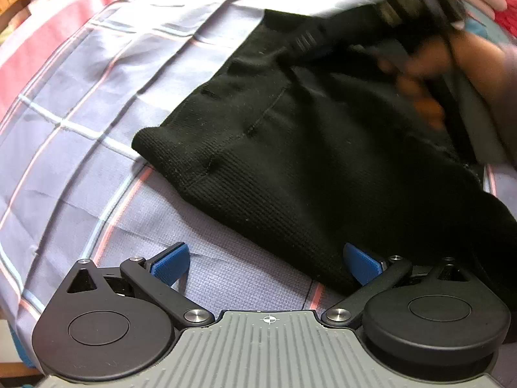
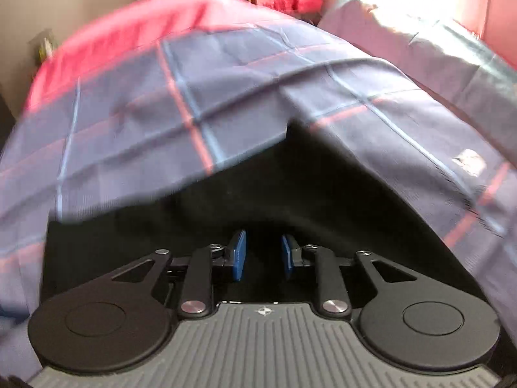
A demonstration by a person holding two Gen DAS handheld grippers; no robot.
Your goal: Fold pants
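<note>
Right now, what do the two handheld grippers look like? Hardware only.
Both match: the left gripper and right gripper have a grey ribbed body with a small crosshair mark, two round black discs, black link arms on silver pivot screws, and blue pads. No cables are visible. The hand on the right gripper shows a grey sleeve.

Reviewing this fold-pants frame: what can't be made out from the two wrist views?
- Left wrist view: the right gripper and the hand holding it are motion-blurred.
- Left wrist view: the black pants run off the right edge, so their full outline is cut off.
- Right wrist view: whether the right gripper's pads pinch any cloth; black fabric there shows no detail.
- Right wrist view: the plaid sheet is blurred.
</note>
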